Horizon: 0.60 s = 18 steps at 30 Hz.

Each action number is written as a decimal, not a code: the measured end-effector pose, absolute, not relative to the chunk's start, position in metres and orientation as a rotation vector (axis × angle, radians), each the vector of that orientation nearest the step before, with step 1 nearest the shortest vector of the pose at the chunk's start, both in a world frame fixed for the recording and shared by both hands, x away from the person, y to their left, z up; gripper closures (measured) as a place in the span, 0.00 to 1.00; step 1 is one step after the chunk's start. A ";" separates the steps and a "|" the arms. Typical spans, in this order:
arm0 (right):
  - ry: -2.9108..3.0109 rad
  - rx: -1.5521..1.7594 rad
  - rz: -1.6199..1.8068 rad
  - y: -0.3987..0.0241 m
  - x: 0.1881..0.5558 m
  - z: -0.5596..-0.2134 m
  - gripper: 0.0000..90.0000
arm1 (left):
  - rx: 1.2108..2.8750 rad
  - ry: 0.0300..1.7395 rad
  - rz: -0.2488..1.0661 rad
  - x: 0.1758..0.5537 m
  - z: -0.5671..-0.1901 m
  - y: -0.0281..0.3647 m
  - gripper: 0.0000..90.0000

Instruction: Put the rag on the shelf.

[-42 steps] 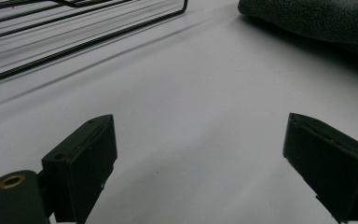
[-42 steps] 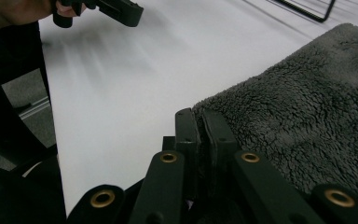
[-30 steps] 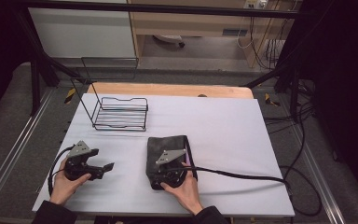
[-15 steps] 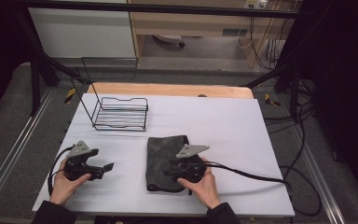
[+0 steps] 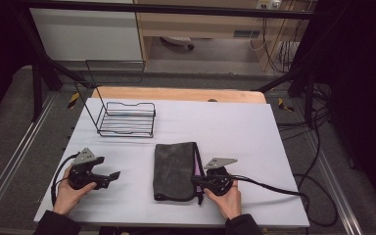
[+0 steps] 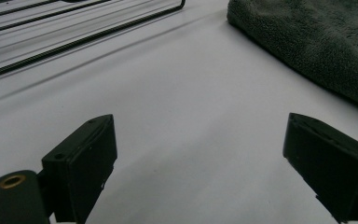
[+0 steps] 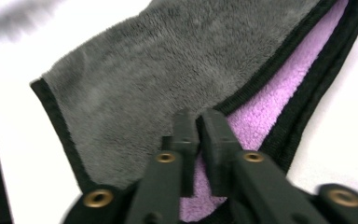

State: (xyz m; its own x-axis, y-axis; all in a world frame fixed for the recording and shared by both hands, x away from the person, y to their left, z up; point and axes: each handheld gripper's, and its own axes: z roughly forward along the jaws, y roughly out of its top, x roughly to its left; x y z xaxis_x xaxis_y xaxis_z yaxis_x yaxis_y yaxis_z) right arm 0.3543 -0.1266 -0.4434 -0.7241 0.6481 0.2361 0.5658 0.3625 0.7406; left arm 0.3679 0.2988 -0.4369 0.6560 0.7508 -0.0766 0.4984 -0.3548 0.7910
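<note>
The towel point(image 5: 175, 170) is fluffy, matt cloth: grey pile on its upper face, lilac pile point(image 7: 279, 100) on the inner face, both bound with a black stitched hem. Beneath the towel, the table cover point(image 5: 235, 132) looks smooth, matt and white, like paper or plastic sheet. Behind the towel, the rack point(image 5: 126, 119) is thin black wire, slightly shiny. Beyond the rack, a strip of pale wood point(image 5: 176, 94) looks smooth. The left gripper point(image 6: 214, 158) has 2 matt black plastic jaws with brass-coloured metal rivets; the right gripper point(image 7: 199, 122) looks the same.
</note>
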 end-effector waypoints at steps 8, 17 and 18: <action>2.410 1.183 1.323 -0.148 0.357 -0.430 0.97 | 2.021 0.981 0.365 0.367 -0.435 0.295 0.11; 2.396 1.139 1.238 -0.153 0.366 -0.438 0.72 | 2.043 1.027 0.307 0.358 -0.424 0.247 0.14; 2.384 1.136 1.254 -0.153 0.369 -0.438 0.69 | 2.045 1.028 0.299 0.357 -0.423 0.241 0.17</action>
State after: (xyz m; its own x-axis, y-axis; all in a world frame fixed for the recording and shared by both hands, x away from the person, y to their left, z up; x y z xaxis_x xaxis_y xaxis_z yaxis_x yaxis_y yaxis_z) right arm 0.3694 -0.1529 -0.4378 -0.6780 0.7190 0.1528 0.5332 0.3380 0.7755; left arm 0.3566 0.2405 -0.4232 0.6404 0.7556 -0.1373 0.5636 -0.3409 0.7525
